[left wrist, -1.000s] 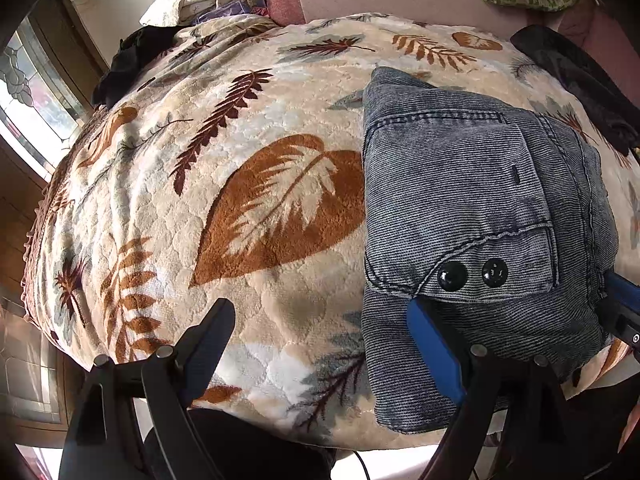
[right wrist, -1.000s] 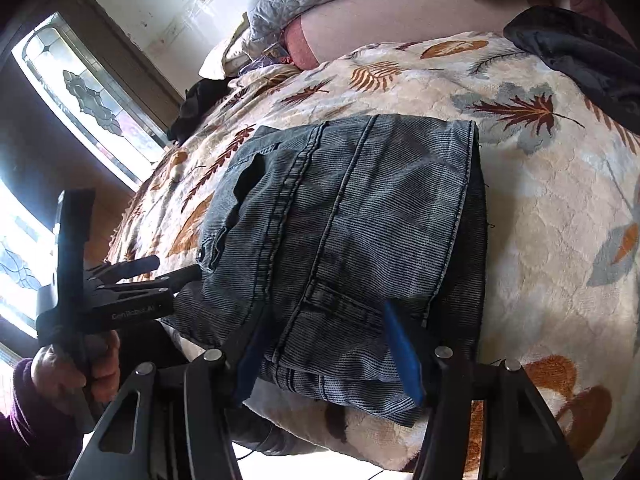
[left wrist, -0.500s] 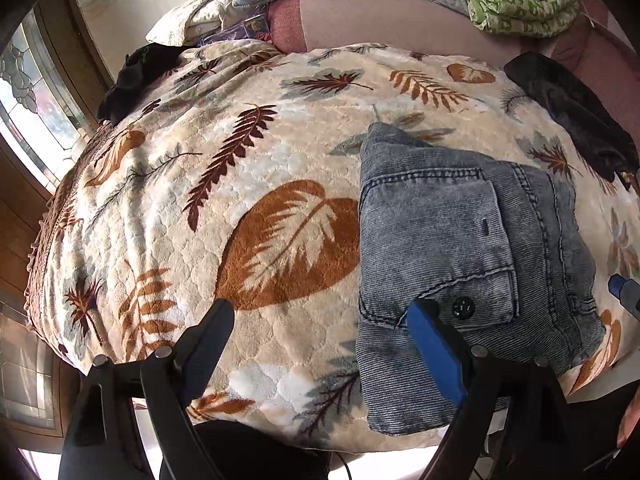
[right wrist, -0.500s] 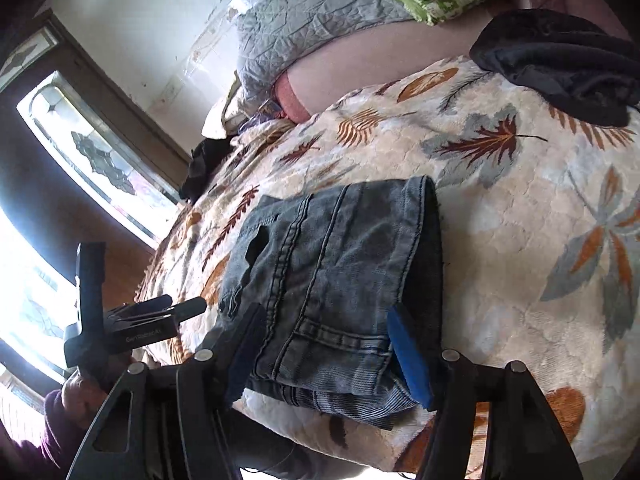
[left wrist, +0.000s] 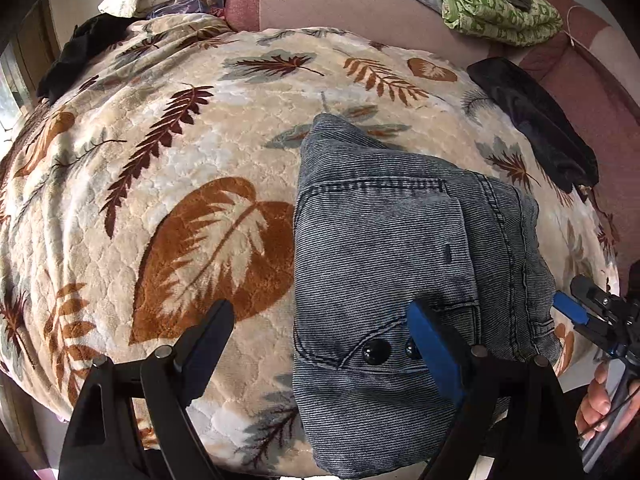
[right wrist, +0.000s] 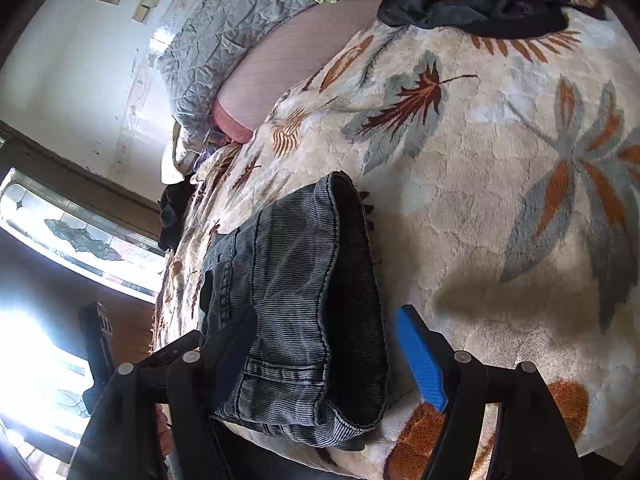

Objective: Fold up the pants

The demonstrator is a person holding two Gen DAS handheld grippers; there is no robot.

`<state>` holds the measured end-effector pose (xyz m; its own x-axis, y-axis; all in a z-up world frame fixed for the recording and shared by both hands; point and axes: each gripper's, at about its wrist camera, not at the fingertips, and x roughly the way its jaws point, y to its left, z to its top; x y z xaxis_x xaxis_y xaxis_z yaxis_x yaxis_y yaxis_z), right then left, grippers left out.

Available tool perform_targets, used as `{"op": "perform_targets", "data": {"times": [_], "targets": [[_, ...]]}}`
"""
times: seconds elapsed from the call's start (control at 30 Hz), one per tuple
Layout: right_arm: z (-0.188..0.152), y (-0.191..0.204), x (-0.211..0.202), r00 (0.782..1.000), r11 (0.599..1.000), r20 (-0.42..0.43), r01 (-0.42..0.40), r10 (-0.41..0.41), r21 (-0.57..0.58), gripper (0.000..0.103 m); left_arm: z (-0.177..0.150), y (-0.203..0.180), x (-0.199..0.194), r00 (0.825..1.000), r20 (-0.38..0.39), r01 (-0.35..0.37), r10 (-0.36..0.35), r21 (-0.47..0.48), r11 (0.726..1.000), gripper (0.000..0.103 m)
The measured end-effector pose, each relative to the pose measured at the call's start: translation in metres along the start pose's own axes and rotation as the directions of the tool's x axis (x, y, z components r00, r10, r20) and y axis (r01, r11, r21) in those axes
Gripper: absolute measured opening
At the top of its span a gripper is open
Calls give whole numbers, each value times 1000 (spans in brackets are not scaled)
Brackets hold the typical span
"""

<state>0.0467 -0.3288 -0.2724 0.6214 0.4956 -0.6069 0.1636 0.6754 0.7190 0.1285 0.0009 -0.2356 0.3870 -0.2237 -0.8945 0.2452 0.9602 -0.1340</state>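
Most of both views was filled by the cream leaf-print blanket [left wrist: 168, 168] spread over the bed, with a grey quilt [right wrist: 208, 56] and a green patterned cloth [left wrist: 496, 12] heaped along the far edge and a black garment [left wrist: 536, 128] lying on the blanket's far right side. Folded into a compact rectangle, the grey-blue corduroy pants [left wrist: 384, 264] lay flat on the blanket near its front edge, two dark buttons [left wrist: 376, 351] facing up on the near flap. The left gripper [left wrist: 320, 344] hung just above the near edge of the pants with its jaws spread wide, the blue-padded finger over the cloth by the buttons and the other finger over bare blanket, pinching nothing. The right gripper [right wrist: 320, 344] was likewise spread, one finger over the pants' near corner and the blue one over bare blanket; whether either pad touched the fabric was hard to judge through the fisheye. A bare hand [left wrist: 600, 400] showed at the left view's right edge.
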Motion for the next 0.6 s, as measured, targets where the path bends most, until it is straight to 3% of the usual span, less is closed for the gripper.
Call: {"op": "perform_targets", "data": {"times": [0.13, 0.27, 0.5, 0.6], "targets": [[0, -7, 18, 999, 1000, -52, 16, -15, 23, 76, 3, 3, 6, 996, 2, 88, -88, 11, 996, 89], [0, -3, 24, 998, 1000, -56, -7, 7, 7, 84, 5, 4, 18, 988, -32, 155, -154, 18, 988, 89], [-3, 16, 44, 995, 998, -91, -41, 37, -51, 84, 5, 10, 26, 963, -57, 263, -262, -1, 965, 89], [-5, 25, 51, 994, 996, -100, -42, 35, -78, 79, 7, 13, 30, 954, -60, 293, -292, 7, 956, 89]]}}
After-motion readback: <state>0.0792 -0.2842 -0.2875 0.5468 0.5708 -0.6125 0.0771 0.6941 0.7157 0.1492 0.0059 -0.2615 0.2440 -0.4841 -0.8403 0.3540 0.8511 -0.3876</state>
